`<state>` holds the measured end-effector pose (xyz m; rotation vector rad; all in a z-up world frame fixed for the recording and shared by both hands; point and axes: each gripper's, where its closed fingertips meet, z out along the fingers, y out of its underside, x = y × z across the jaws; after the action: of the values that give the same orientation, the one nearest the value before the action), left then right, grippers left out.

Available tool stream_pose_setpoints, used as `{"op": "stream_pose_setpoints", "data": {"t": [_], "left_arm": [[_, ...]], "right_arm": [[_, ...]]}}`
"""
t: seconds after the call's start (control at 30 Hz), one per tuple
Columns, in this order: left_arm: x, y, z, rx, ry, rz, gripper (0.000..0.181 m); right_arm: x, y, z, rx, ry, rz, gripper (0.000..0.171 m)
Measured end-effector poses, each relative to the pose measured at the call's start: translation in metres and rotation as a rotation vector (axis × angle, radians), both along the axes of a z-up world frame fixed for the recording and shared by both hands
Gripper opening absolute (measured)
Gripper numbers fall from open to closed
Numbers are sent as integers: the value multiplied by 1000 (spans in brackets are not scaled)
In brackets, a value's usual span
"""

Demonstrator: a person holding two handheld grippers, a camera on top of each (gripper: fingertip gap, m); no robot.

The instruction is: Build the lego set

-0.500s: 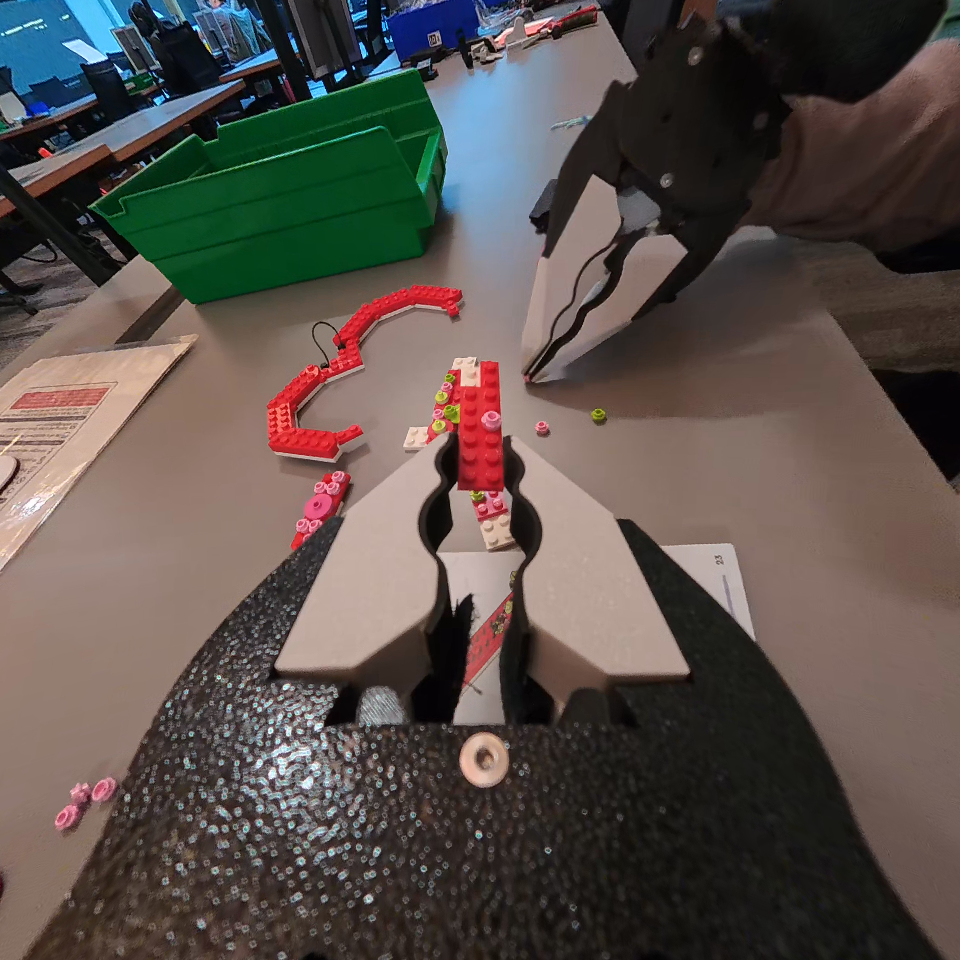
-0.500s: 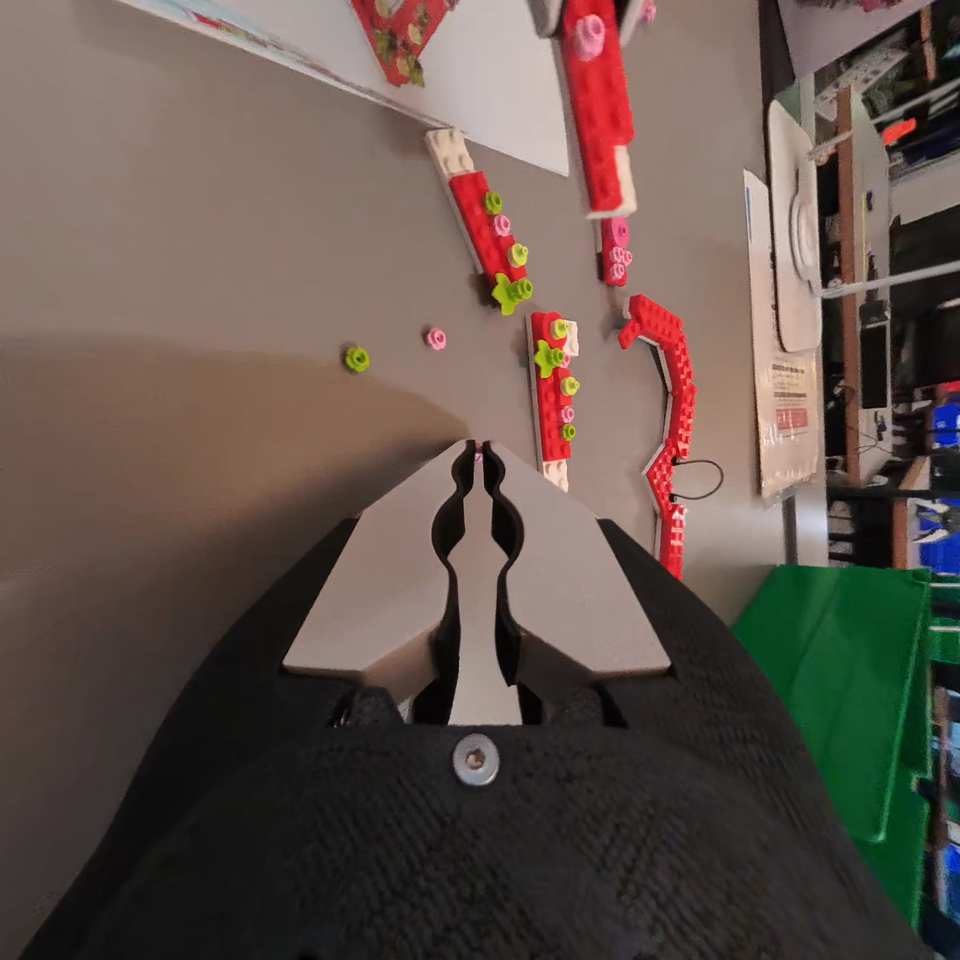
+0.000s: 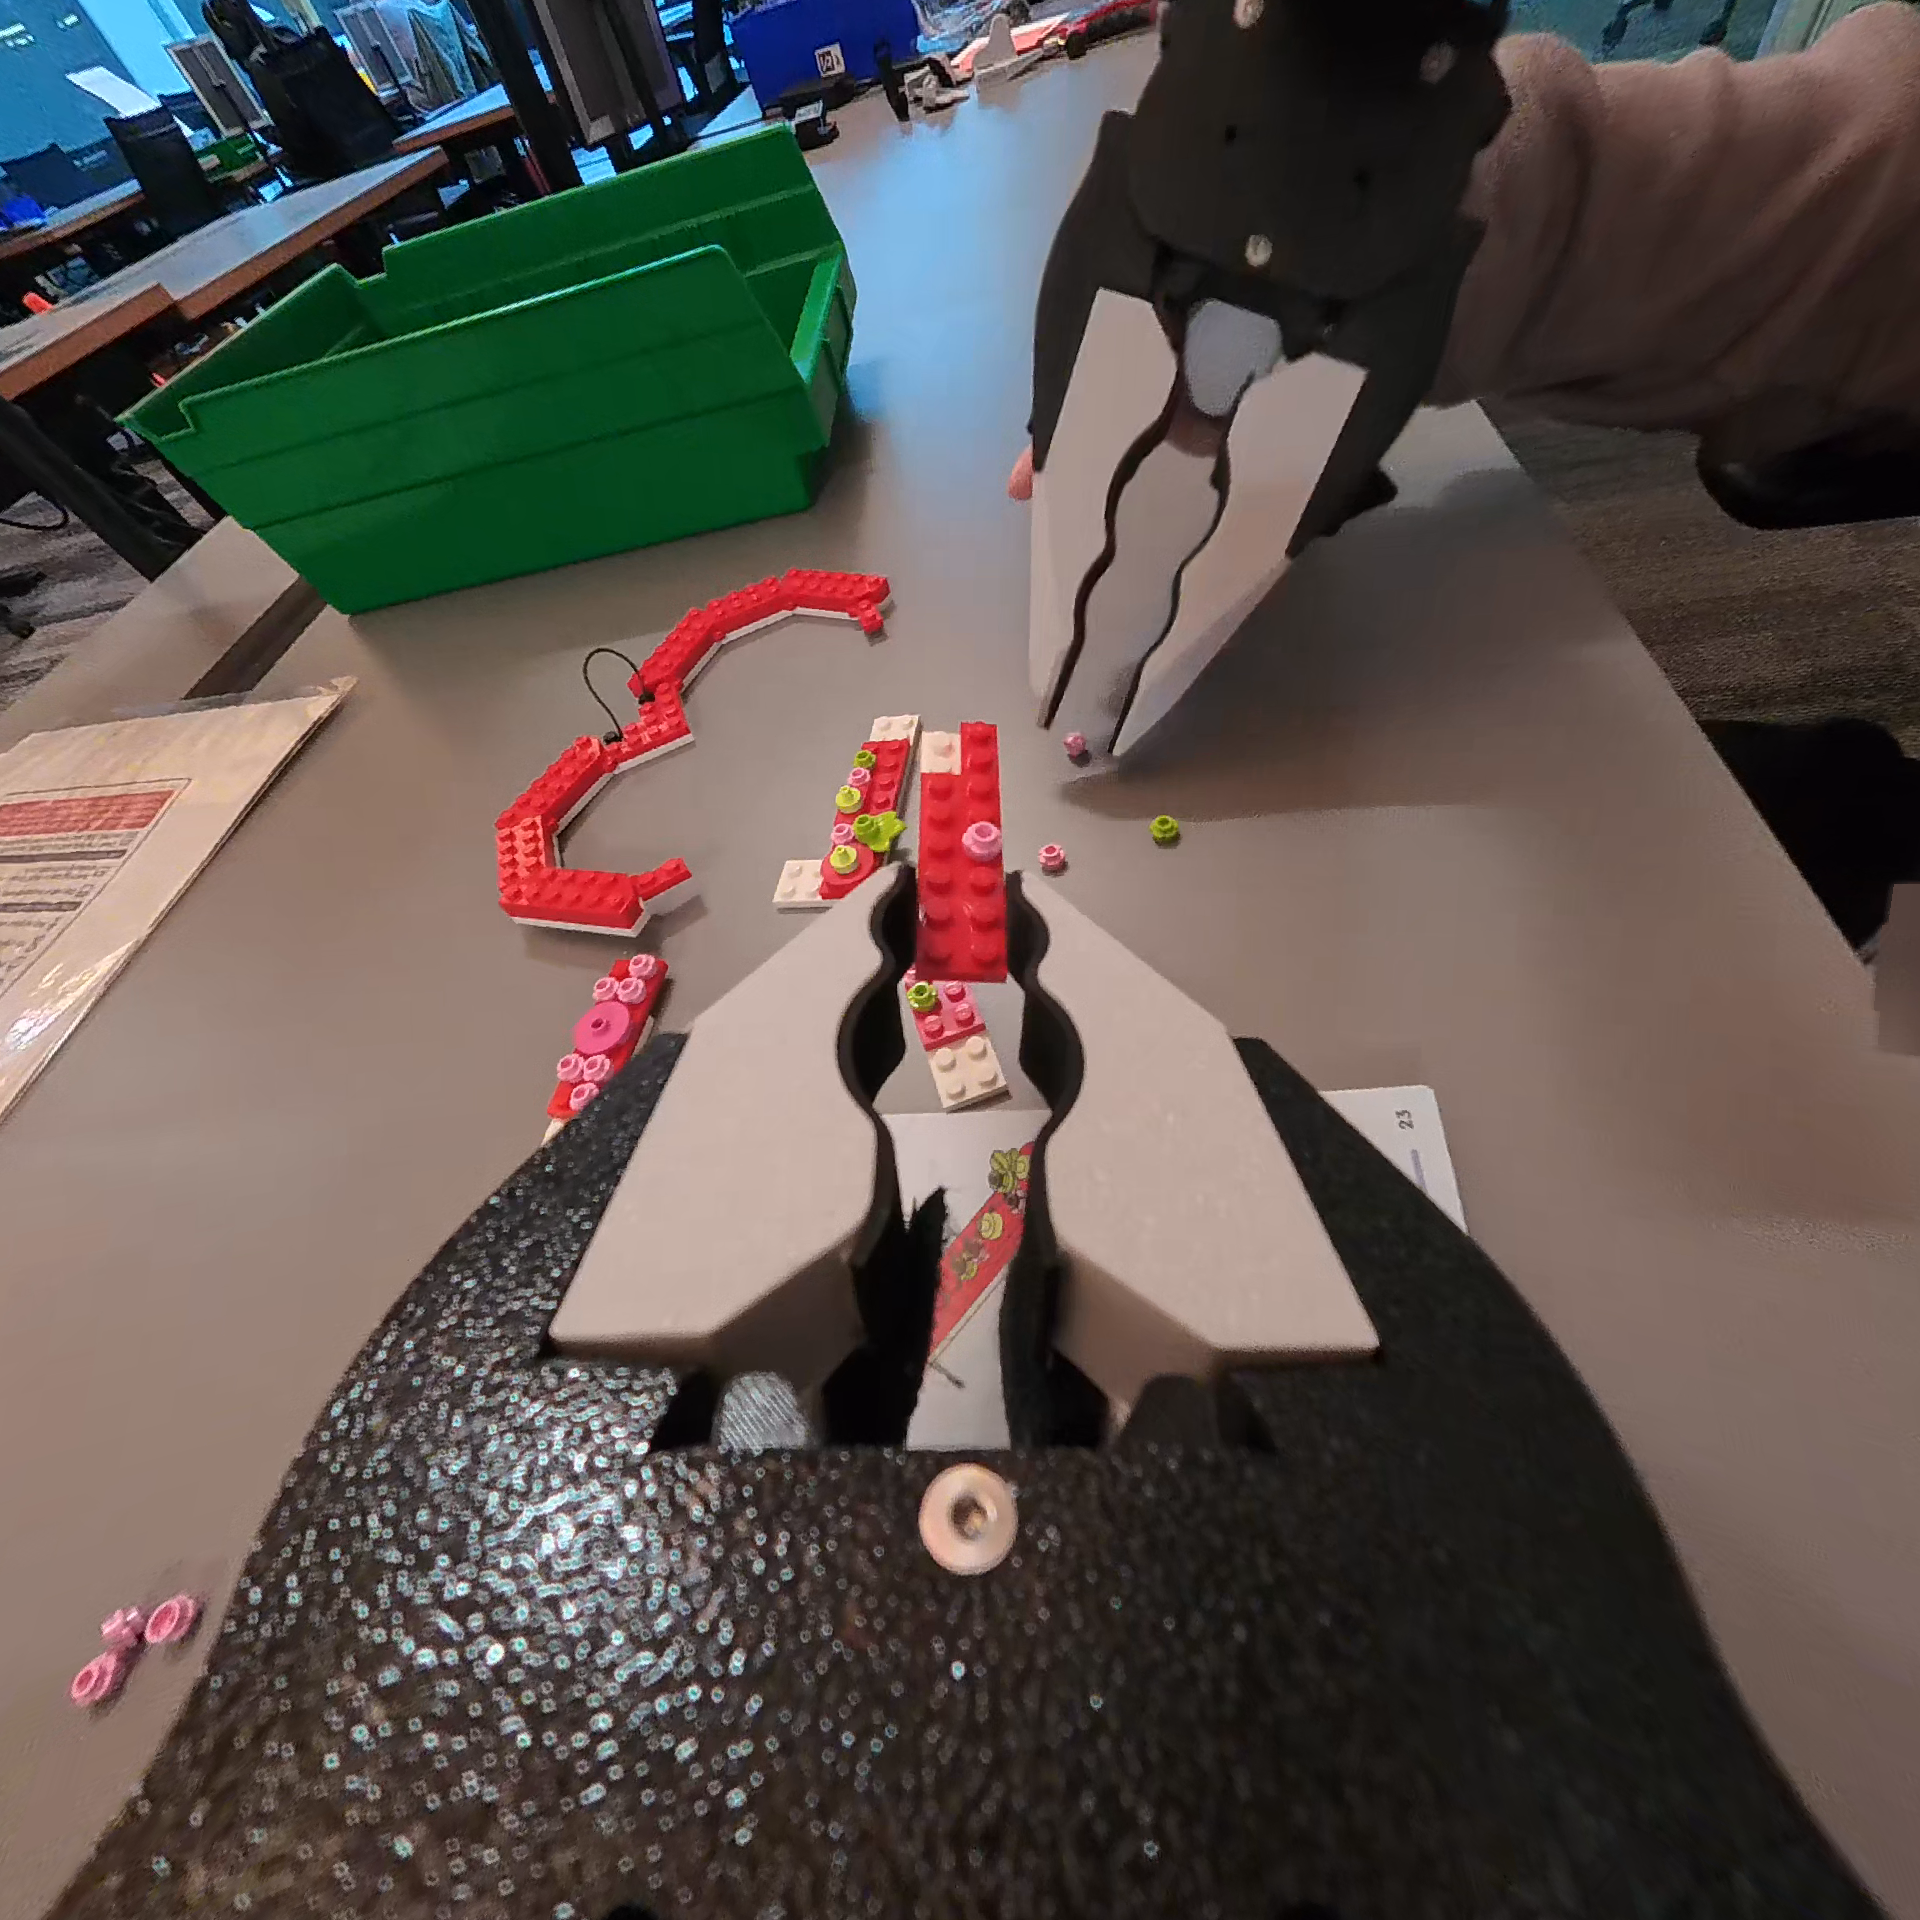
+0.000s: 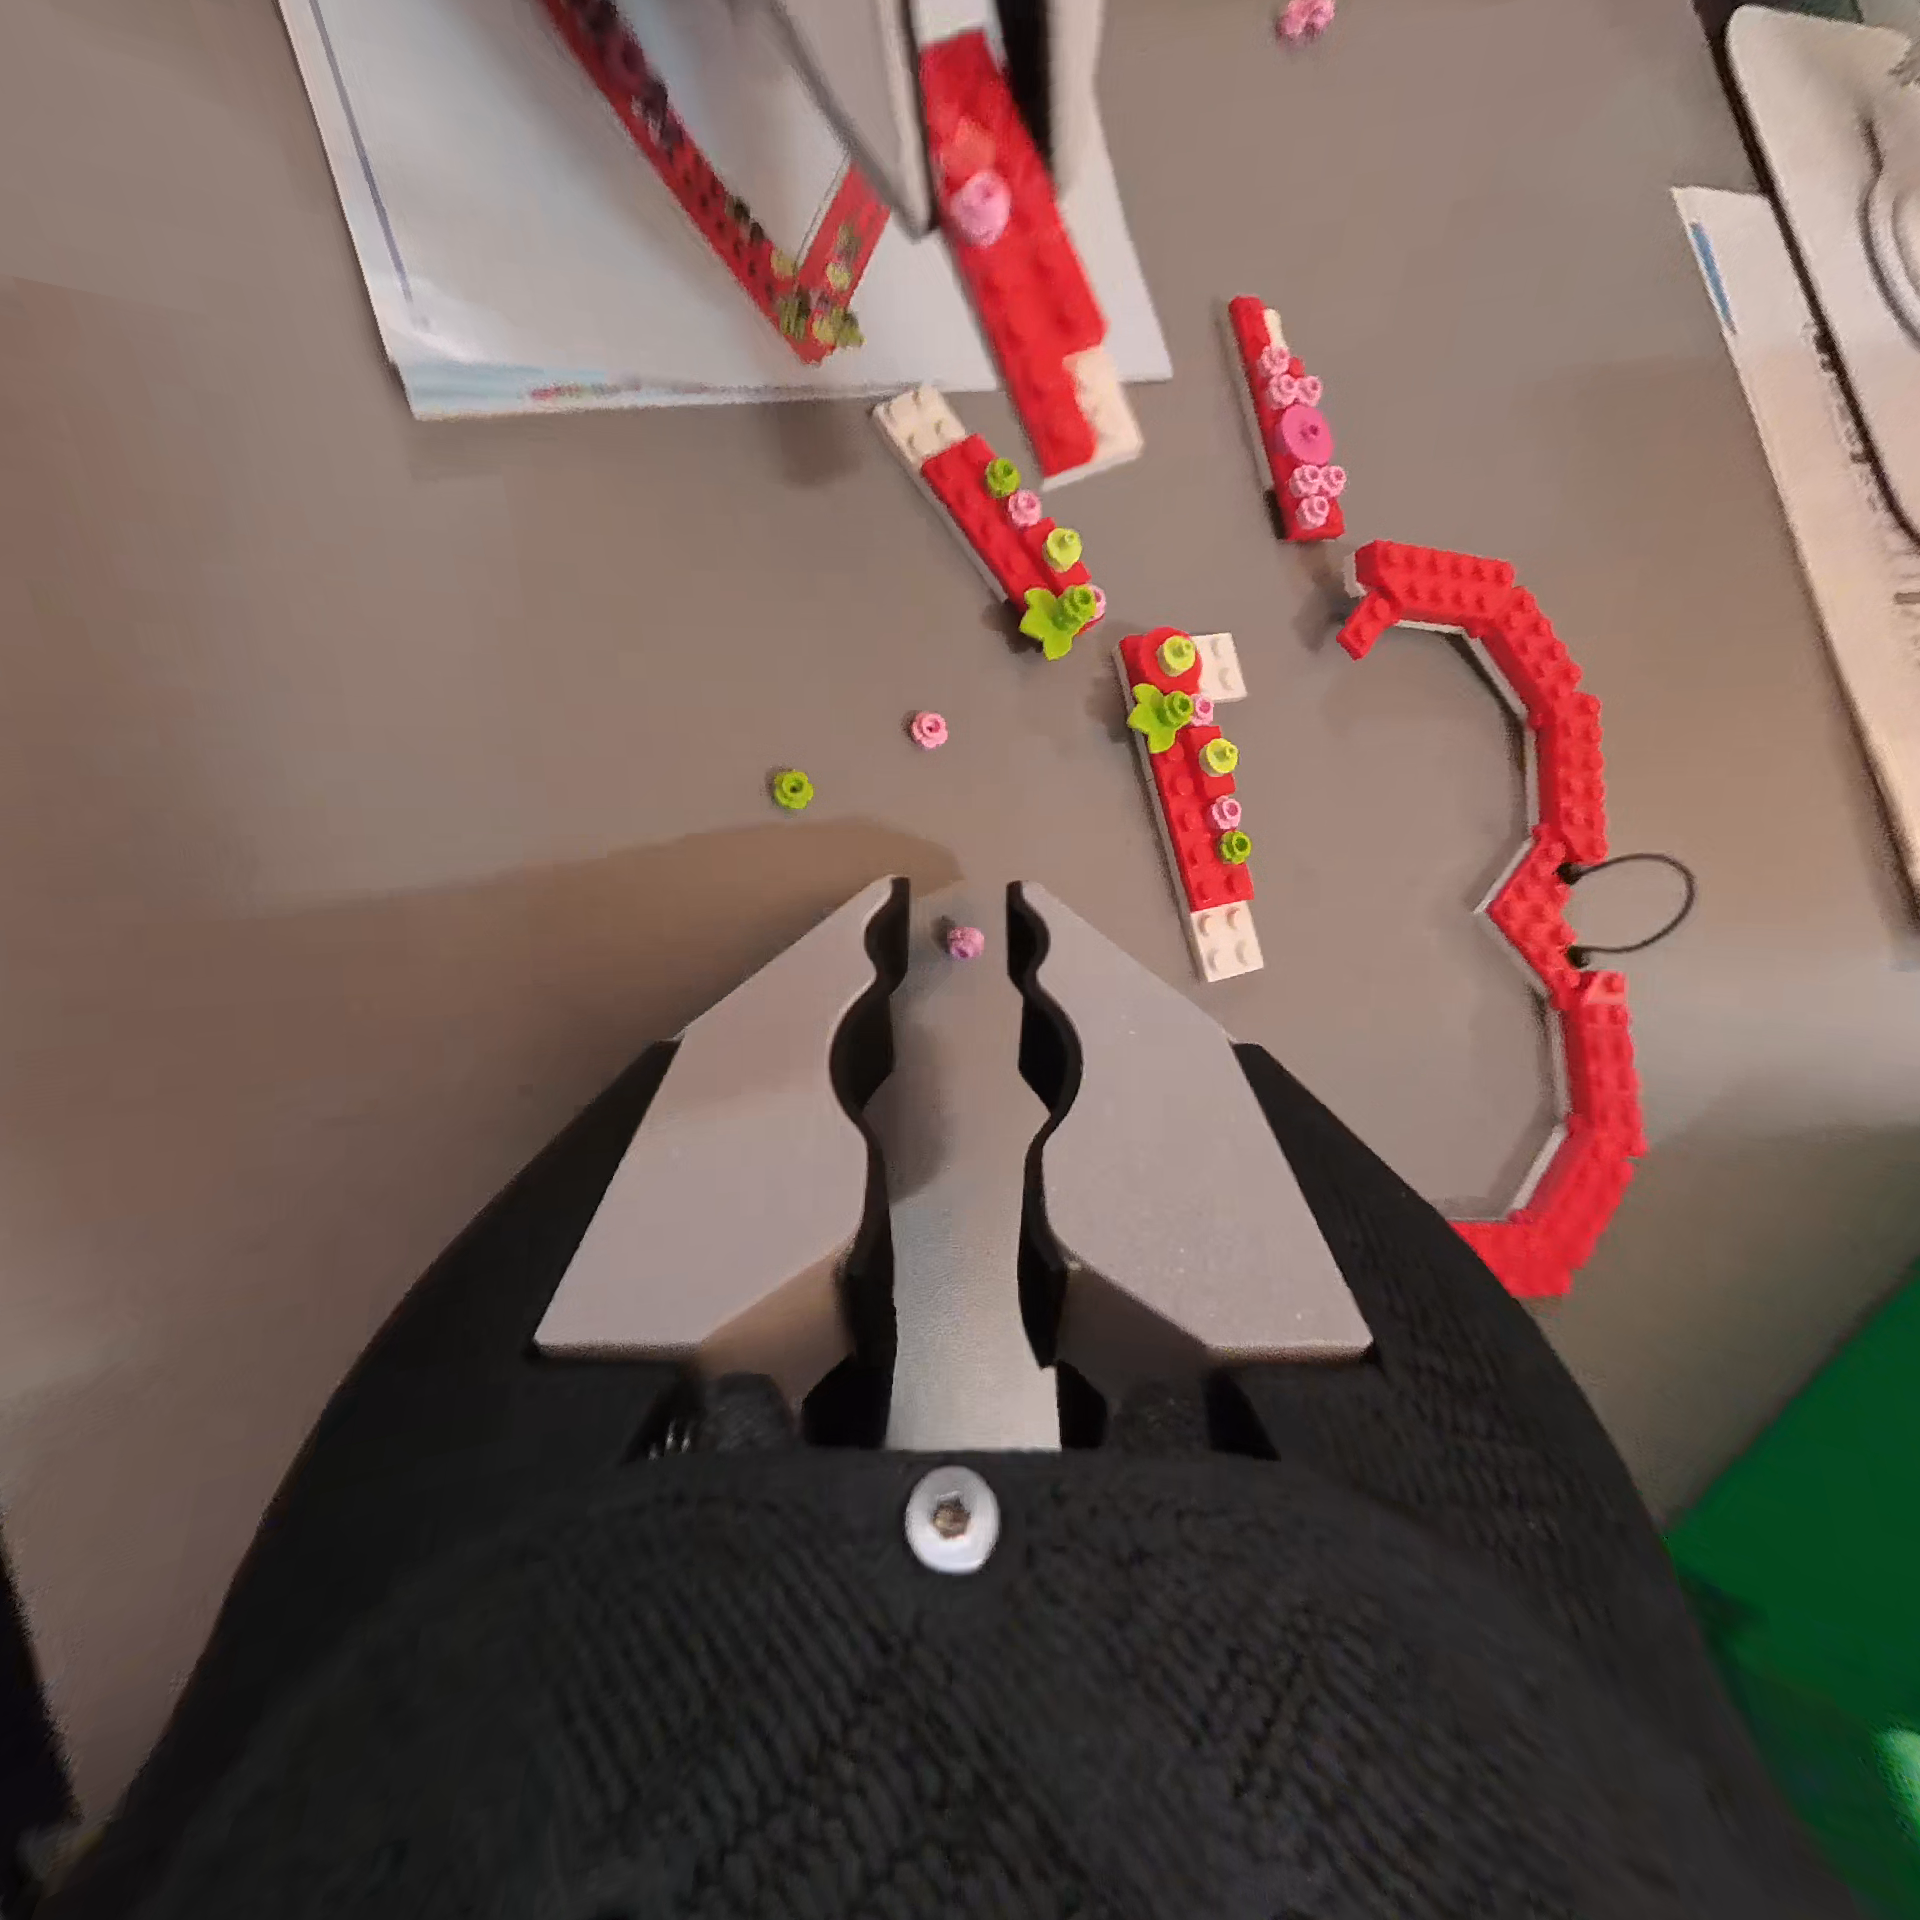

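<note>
The left tool point(image 3: 961, 894) pinches a red plate point(image 3: 964, 862) above the desk point(image 3: 364, 1018). The right tool point(image 4: 958, 902) hangs spread, tips flanking a small pink stud point(image 4: 965, 941) lying on the desk.

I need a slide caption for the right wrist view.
Open right tongs straddle a small pink stud on the grey table.

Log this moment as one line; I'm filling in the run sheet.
left gripper: shut on red plate strip | right gripper: open, tips around pink stud on table | stud not yet gripped
</note>
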<state>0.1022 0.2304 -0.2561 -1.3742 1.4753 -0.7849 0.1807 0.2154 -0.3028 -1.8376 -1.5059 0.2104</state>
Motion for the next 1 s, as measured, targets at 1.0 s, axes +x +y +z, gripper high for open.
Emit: {"op": "stream_pose_setpoints", "data": {"t": [1.0], "left_arm": [[-3, 5, -6, 11, 46, 16, 15]], "right_arm": [[14, 0, -6, -318, 101, -228, 9]]}}
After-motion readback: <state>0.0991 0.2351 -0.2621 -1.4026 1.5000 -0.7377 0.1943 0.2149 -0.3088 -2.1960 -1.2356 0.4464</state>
